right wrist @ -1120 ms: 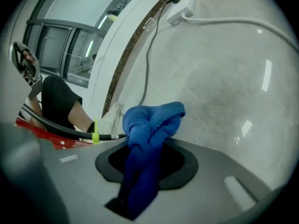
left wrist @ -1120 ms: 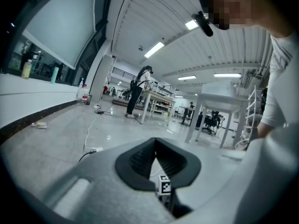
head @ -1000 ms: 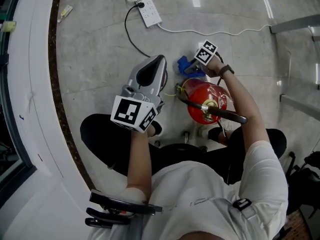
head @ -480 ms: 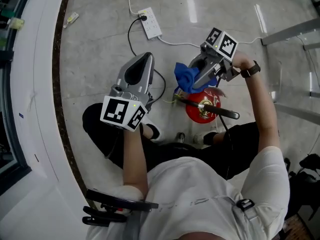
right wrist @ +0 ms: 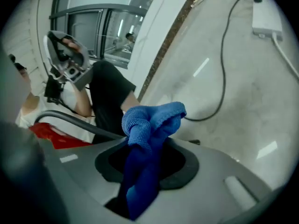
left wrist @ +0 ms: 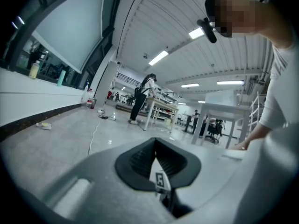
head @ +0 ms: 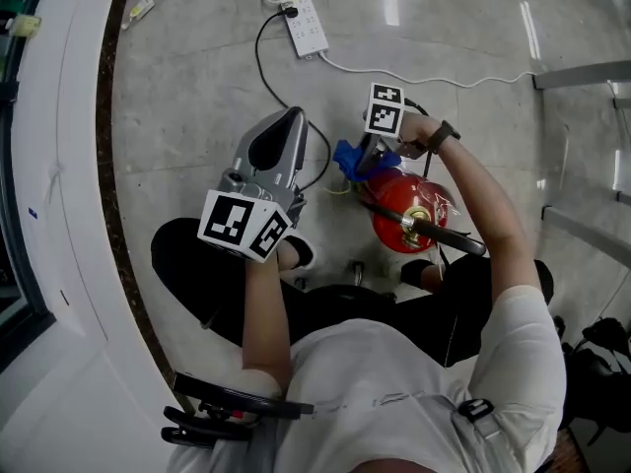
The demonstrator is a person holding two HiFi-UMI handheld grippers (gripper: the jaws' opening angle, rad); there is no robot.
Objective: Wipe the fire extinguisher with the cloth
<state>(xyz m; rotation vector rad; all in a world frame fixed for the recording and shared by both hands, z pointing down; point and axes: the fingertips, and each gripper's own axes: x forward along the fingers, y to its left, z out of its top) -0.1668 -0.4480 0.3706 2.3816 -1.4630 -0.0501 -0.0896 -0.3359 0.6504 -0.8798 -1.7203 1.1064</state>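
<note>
A red fire extinguisher [head: 406, 208] stands upright on the floor between the person's feet, with a black handle and hose [head: 446, 235] across its top. My right gripper [head: 363, 158] is shut on a blue cloth [head: 347, 156] and presses it against the extinguisher's far left side. In the right gripper view the cloth [right wrist: 150, 125] bunches out of the right gripper [right wrist: 147, 158], with the red body [right wrist: 56, 137] low at the left. My left gripper [head: 268, 164] hangs in the air to the left of the extinguisher, apart from it. In its own view the left gripper [left wrist: 156, 166] is shut and holds nothing.
A white power strip [head: 307, 23] with a white cable lies on the floor beyond, and a black cable [head: 268, 75] runs from it toward the extinguisher. A white curved ledge [head: 59, 166] borders the left. Metal frame legs [head: 582, 72] stand at the right.
The right gripper with the cloth was lifted above the extinguisher half a second ago and has come back down onto its far left side. The left gripper has hardly moved.
</note>
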